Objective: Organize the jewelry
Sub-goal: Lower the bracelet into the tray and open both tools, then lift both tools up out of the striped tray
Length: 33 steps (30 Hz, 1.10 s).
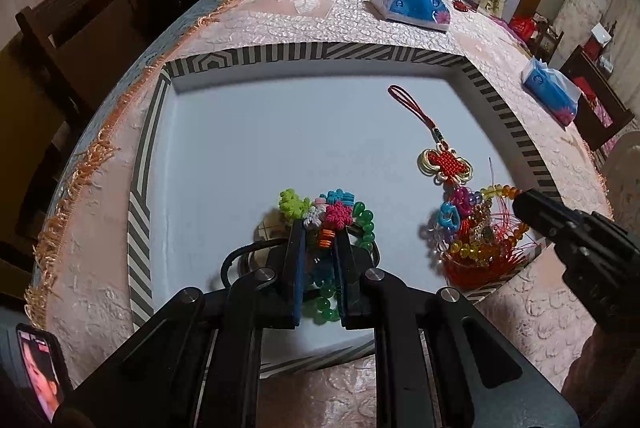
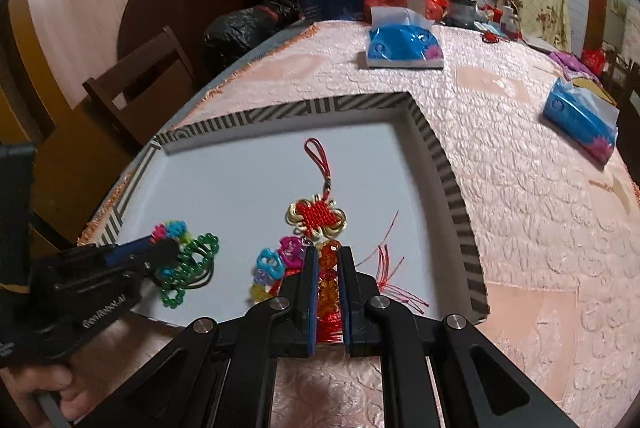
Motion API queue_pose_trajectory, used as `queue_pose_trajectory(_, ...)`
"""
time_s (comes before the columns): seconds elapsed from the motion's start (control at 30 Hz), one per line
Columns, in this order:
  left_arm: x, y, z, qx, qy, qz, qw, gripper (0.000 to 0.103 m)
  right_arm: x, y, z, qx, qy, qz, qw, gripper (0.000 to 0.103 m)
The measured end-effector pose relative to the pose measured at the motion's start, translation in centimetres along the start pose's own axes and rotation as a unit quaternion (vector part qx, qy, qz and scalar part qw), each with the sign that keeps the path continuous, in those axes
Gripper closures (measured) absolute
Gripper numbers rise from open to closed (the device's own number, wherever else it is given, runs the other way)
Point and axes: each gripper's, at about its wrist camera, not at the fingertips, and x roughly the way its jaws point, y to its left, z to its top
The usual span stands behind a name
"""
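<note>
The left gripper (image 1: 320,228) jaws clench the knotted bracelet (image 1: 334,212); the right gripper (image 2: 328,268) jaws clench the beaded strand (image 2: 329,268).

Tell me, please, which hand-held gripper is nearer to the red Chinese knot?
Right. The right hand-held gripper grips the beads just below the red Chinese knot; the left hand-held gripper is at the green bead bracelet.

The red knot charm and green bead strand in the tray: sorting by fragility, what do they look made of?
Red knot charm: woven cord with shiny gold edging, likely soft textile. Green bead strand: glossy translucent beads, probably plastic or glass; the pictures cannot settle which.
</note>
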Motion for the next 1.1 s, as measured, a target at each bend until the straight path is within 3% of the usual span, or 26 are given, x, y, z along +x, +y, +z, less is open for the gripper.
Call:
queue_pose_trajectory(0.6,0.7,-0.6,-0.8,0.005,0.017,0.006,0.9998,0.089,0.7,0.3,-0.3,0.003,0.016,-0.011,1.000,0.095)
queue_pose_trajectory(0.63,0.6,-0.7,-0.8,0.006,0.017,0.005,0.9998,0.081,0.7,0.3,-0.3,0.004,0.017,-0.011,1.000,0.095)
queue_pose_trajectory(0.67,0.6,-0.7,-0.8,0.005,0.018,0.005,0.9998,0.063,0.7,0.4,-0.3,0.003,0.017,-0.011,1.000,0.093)
queue_pose_trajectory(0.7,0.7,-0.7,-0.9,0.003,0.022,0.006,0.9997,0.051,0.6,0.5,-0.3,0.002,0.016,-0.011,1.000,0.090)
queue_pose_trajectory(0.73,0.9,-0.6,-0.9,-0.001,0.025,0.004,0.9997,0.036,0.5,0.5,-0.3,0.002,0.013,-0.011,1.000,0.082)
queue_pose_trajectory(0.77,0.9,-0.7,-1.0,-0.003,0.025,0.003,0.9997,0.036,0.2,0.6,-0.2,0.002,0.007,-0.011,1.000,0.069)
queue_pose_trajectory(0.83,0.8,-0.7,-1.0,-0.004,0.020,0.007,0.9998,0.036,-0.5,0.8,-0.2,-0.002,-0.009,-0.014,1.000,0.061)
queue_pose_trajectory(1.0,0.4,-0.4,-1.0,-0.010,0.009,0.012,0.9998,0.032,-1.3,1.4,0.0,-0.013,-0.020,-0.018,1.000,0.061)
queue_pose_trajectory(1.1,0.2,-0.1,-0.9,-0.014,0.001,0.015,0.9998,0.023,-1.9,1.5,0.0,-0.018,-0.026,-0.024,0.999,0.061)
